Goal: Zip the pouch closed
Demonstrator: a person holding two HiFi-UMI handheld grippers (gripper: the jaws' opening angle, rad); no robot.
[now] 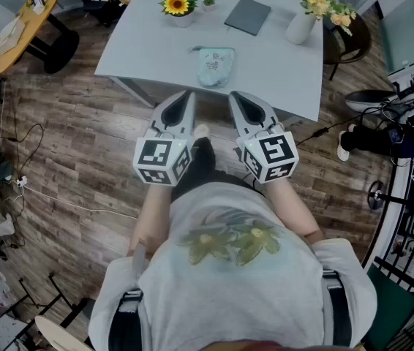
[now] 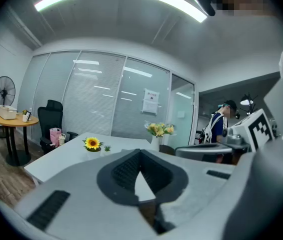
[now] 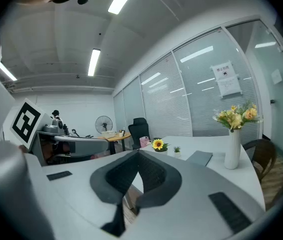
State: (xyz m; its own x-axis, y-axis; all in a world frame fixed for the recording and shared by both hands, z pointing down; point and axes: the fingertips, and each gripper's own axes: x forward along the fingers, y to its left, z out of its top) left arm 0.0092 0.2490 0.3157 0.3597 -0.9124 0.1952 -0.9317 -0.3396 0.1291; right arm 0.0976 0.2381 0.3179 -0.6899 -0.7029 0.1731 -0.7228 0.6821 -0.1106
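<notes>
The pouch (image 1: 214, 66) at 12 o'clock looks soft, light — pin one end, pinch its pull (image 1: 193, 49), probably at 10 o'clock; left tool (image 1: 184, 98) and right tool (image 1: 236, 98) closed, empty.

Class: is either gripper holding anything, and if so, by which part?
Nothing is held. The left gripper and right gripper are both shut and empty; the pouch lies untouched on the table.

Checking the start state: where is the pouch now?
Head view, centre: the pouch lies on the white table near its front edge, on the near side of the grey notebook.
</notes>
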